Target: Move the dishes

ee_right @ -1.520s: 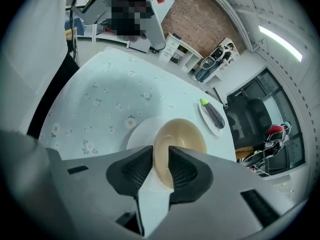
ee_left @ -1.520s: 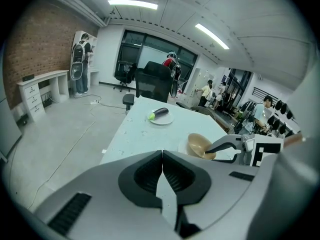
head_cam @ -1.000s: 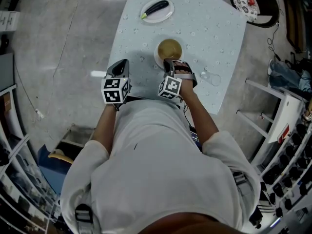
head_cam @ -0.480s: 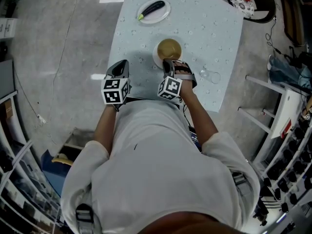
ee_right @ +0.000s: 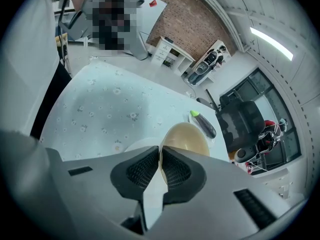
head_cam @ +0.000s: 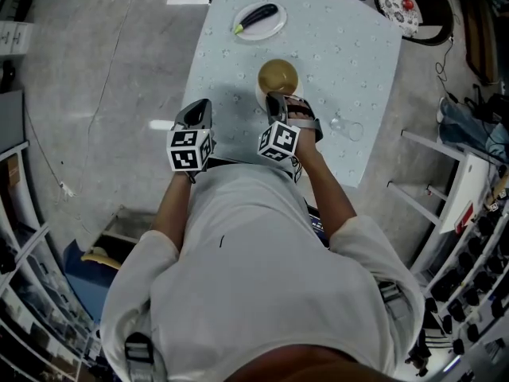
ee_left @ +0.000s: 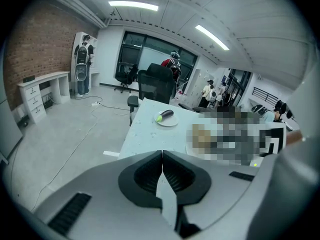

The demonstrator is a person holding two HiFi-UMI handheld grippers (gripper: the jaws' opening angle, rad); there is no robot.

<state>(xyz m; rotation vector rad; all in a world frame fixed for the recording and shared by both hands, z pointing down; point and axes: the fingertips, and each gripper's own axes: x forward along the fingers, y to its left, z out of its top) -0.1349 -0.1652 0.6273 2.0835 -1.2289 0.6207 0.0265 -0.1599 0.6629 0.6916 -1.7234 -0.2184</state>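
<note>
Landmark: tan bowl (head_cam: 277, 76), near the middle of the flowered table (head_cam: 350, 46).
Right gripper (head_cam: 275, 99): jaws narrowed onto the bowl's (ee_right: 187, 136) near rim, whose thin edge sits between the pads in the right gripper view (ee_right: 160, 159).
Left gripper (head_cam: 198, 108): left of the bowl, over the table's edge; jaws pressed together with nothing between them (ee_left: 162, 164).
Hidden under the bowl: a white plate (head_cam: 258, 91), with only a sliver of rim showing (ee_right: 134, 147).
Beyond the bowl: 1 plate (head_cam: 270, 29) carrying an eggplant (head_cam: 257, 16).
Hard to make out: a clear glass (head_cam: 347, 126) to the bowl's right, faint against the cloth.
Cut off: the person's torso covers the table edge nearest the bowl; a mosaic patch covers the bowl's area in the left gripper view.
Change from 0.5 s ago: none beyond a slight shift of the whole head view; the right gripper's hold on the bowl is the same.
</note>
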